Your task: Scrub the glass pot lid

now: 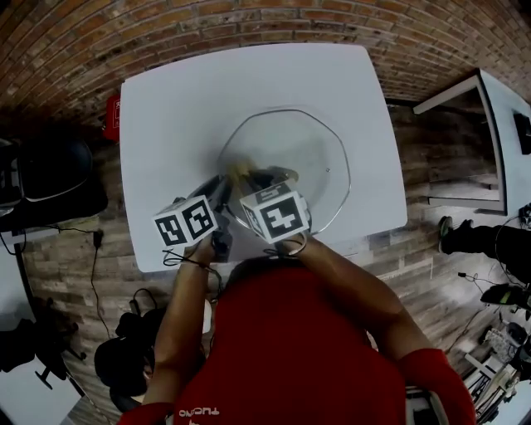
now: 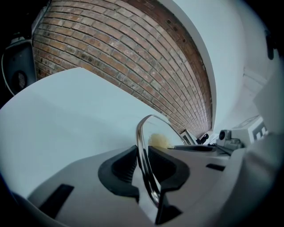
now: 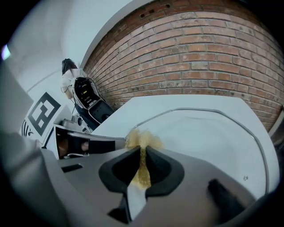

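The glass pot lid [image 1: 290, 162] lies on the white table [image 1: 182, 108], its metal rim [image 2: 144, 146] running between the left gripper's jaws. My left gripper [image 2: 143, 165] is shut on that rim at the lid's near left edge. My right gripper [image 3: 142, 165] is shut on a yellow scrubbing pad [image 3: 142, 142], which rests against the lid's glass [image 3: 208, 133] near its left side. In the head view both grippers, left [image 1: 217, 195] and right [image 1: 249, 178], meet over the lid's near left part, with the yellow pad [image 1: 239, 170] showing between them.
A brick wall [image 1: 249, 21] stands behind the table. A dark chair [image 1: 50, 178] is at the left, and a white desk edge [image 1: 489, 124] at the right. The table's near edge [image 1: 365, 236] runs just below the lid.
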`<state>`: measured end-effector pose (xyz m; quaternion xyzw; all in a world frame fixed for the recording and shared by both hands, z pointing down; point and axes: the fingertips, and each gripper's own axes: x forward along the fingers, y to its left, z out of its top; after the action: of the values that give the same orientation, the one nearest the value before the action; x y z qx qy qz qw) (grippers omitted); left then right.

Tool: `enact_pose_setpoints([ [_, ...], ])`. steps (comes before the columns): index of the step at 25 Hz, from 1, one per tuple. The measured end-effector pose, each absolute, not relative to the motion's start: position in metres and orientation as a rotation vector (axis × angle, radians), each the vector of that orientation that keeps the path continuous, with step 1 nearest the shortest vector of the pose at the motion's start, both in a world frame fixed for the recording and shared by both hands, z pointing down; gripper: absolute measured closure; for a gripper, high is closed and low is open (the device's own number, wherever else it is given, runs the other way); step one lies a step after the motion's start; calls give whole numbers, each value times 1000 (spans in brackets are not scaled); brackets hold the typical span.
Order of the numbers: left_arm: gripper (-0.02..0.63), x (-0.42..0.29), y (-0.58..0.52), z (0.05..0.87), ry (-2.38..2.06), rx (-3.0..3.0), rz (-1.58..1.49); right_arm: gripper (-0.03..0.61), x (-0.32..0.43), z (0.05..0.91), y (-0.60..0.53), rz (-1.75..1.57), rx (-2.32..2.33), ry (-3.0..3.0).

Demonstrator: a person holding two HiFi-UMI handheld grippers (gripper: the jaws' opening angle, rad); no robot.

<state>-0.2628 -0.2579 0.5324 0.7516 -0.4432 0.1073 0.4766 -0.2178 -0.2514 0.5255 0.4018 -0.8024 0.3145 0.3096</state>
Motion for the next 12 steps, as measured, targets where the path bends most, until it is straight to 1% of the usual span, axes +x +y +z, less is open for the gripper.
enact_pose_setpoints([
  [3,527,-263,-260,532,-1081,1843,269,526,-207,525,-257,779,1096,-2099],
  [5,527,-263,-261,532,-1079,1846,271,526,-188,527,-259,753,1136,-2062],
  [12,528,-262,-260,533,-1075,1842,254,526,-77,529,-261,814,1356,-1887],
])
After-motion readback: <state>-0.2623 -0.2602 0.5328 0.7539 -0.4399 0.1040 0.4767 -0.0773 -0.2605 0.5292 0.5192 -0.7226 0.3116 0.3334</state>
